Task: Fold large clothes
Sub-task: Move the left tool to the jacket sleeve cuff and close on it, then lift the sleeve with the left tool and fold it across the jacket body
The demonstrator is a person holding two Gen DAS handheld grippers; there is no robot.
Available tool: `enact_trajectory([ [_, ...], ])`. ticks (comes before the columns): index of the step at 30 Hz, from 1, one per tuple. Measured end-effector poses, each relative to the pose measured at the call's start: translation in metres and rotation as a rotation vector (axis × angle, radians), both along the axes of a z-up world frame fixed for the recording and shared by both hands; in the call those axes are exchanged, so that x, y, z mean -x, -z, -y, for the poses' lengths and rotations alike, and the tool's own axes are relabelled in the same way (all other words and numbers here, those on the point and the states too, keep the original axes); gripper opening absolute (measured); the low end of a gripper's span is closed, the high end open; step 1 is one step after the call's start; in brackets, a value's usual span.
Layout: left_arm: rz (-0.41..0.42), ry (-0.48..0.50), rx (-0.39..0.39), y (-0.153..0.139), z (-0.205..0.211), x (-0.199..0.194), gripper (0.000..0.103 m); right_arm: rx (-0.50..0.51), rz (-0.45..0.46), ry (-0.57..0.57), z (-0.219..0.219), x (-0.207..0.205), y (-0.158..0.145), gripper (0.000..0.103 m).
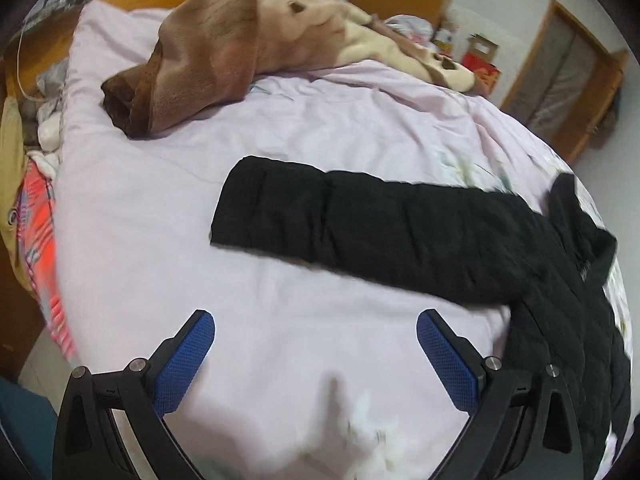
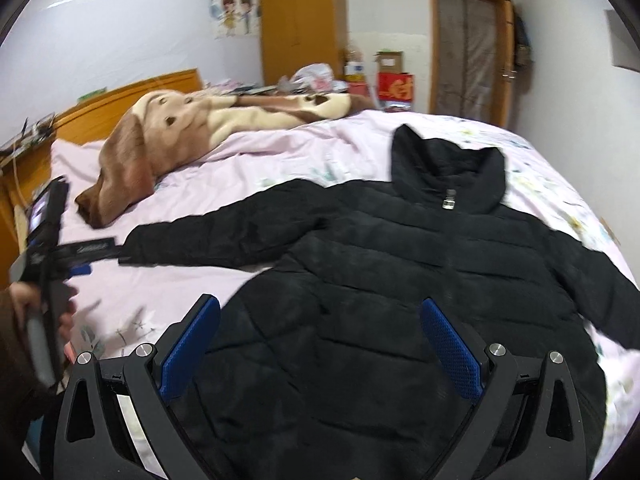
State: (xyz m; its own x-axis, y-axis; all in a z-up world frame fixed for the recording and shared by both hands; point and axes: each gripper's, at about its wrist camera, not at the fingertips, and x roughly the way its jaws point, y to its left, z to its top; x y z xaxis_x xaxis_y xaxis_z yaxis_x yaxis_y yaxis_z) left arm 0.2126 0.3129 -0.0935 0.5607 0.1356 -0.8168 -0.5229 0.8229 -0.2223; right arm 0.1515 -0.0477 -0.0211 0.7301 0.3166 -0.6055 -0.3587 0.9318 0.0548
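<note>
Right up close, the left gripper (image 1: 316, 330) has its two blue, dimple-textured fingers (image 1: 186, 360) spread wide, nothing between them, hovering over bare pale pink bedcover (image 1: 160, 208). The right gripper (image 2: 320, 316) is just as wide open, empty too, poised above the lower body of the jacket (image 2: 400, 280).

And there's the prize: one black quilted puffer jacket, stitched in soft padded panels, lying flat and face up on the bed, zipped, with a small metal zip pull (image 2: 450, 202) at the stand-up collar. One sleeve (image 1: 360, 224) stretches out straight across the cover toward the left gripper's side; the other angles off toward the right edge of the right wrist view.

Further back, one fleecy blanket (image 1: 224, 52), brown and cream, lies rumpled in a heap. Behind it, a wooden headboard (image 2: 132, 96), one tall wooden wardrobe (image 2: 302, 20), some boxes and a door (image 2: 468, 48).
</note>
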Motion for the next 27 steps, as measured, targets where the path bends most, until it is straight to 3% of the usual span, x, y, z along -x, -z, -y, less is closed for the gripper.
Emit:
enact_trajectory([
  [9, -0.068, -0.1, 0.063, 0.048, -0.039, -0.059, 0.101, -0.019, -0.067, -0.091, -0.044, -0.027, 0.027, 0.1],
  [12, -0.09, -0.101, 0.069, 0.062, -0.04, -0.074, 0.095, -0.01, -0.084, -0.098, -0.052, -0.033, 0.034, 0.1],
  [13, -0.092, -0.11, 0.069, 0.066, -0.041, -0.079, 0.086, -0.008, -0.09, -0.101, -0.054, -0.035, 0.036, 0.1],
  [17, -0.091, -0.119, 0.069, 0.072, -0.04, -0.091, 0.082, -0.004, -0.1, -0.096, -0.055, -0.038, 0.041, 0.1],
  [18, -0.085, -0.117, 0.069, 0.072, -0.038, -0.093, 0.075, -0.005, -0.103, -0.093, -0.054, -0.039, 0.042, 0.1],
  [19, -0.077, -0.113, 0.06, 0.071, -0.036, -0.096, 0.059, -0.002, -0.107, -0.09, -0.054, -0.04, 0.043, 0.1],
  [20, -0.078, -0.105, 0.046, 0.069, -0.034, -0.099, 0.053, 0.0, -0.109, -0.085, -0.053, -0.04, 0.044, 0.1],
  [21, -0.077, -0.09, 0.015, 0.066, -0.031, -0.103, 0.037, 0.001, -0.111, -0.079, -0.052, -0.041, 0.045, 0.1],
  [22, -0.068, -0.073, -0.015, 0.062, -0.026, -0.106, 0.014, 0.0, -0.114, -0.072, -0.05, -0.041, 0.046, 0.1],
  [24, -0.055, -0.062, -0.077, 0.052, -0.018, -0.107, 0.008, -0.005, -0.119, -0.059, -0.046, -0.041, 0.046, 0.1],
  [25, -0.038, -0.062, -0.083, 0.048, -0.016, -0.106, 0.002, -0.005, -0.119, -0.05, -0.044, -0.04, 0.045, 0.1],
  [27, 0.022, -0.051, -0.071, 0.035, -0.011, -0.102, 0.0, -0.008, -0.117, -0.035, -0.039, -0.04, 0.043, 0.1],
])
